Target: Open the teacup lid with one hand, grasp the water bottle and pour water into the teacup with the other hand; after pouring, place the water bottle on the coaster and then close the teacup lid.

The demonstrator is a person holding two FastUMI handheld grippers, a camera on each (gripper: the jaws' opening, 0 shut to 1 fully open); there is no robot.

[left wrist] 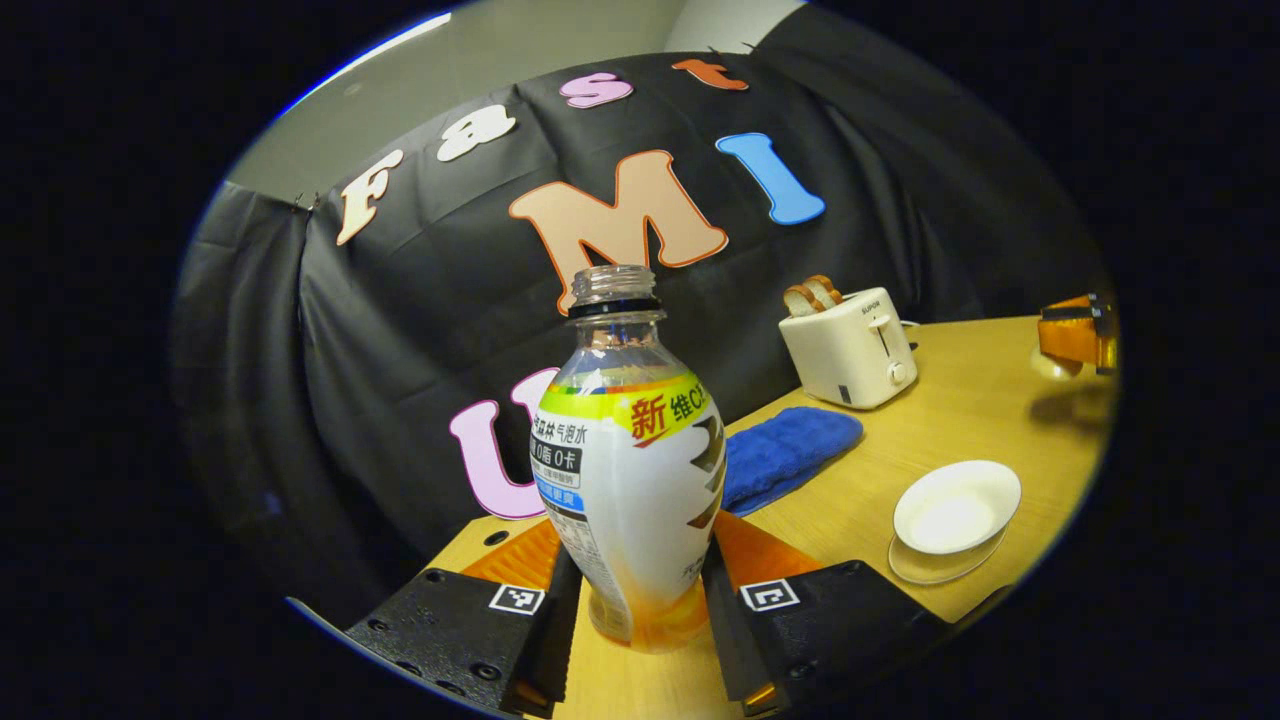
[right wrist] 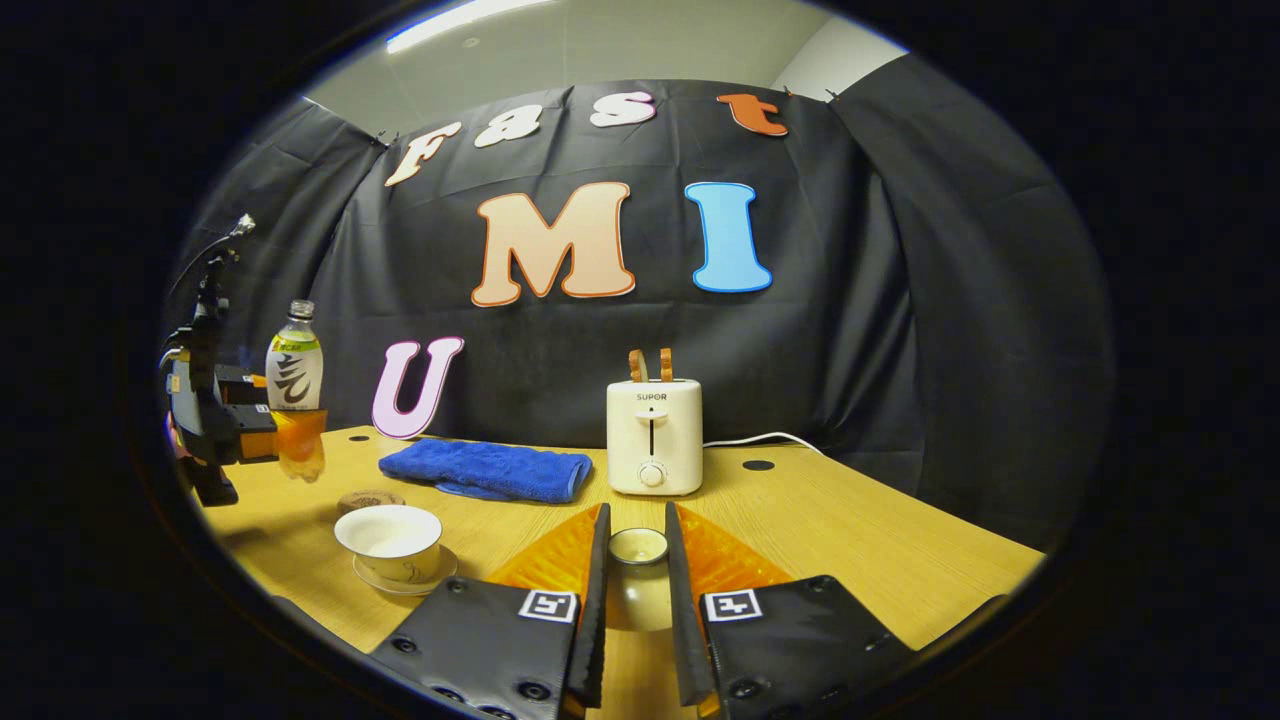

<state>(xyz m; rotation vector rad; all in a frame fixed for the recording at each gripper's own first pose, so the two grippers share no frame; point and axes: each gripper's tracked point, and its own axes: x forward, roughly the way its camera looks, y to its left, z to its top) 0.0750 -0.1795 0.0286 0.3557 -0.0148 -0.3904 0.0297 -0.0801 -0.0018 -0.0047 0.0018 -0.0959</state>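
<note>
My left tool [left wrist: 640, 600] is clamped on the uncapped water bottle [left wrist: 628, 470], upright so nothing spills before the pour. My right tool [right wrist: 636, 590] pinches the teacup lid [right wrist: 638, 546], clear of the open teacup [right wrist: 390, 540] ahead-left; the coaster [right wrist: 368, 499] waits just beyond it.

Black cloth wall [right wrist: 900, 330] backs a light wooden worktop [right wrist: 850, 530]. Pale ceiling [right wrist: 620, 45] above carries a lit strip light [right wrist: 455, 20]. White wall corner [right wrist: 815, 65] at upper right.
</note>
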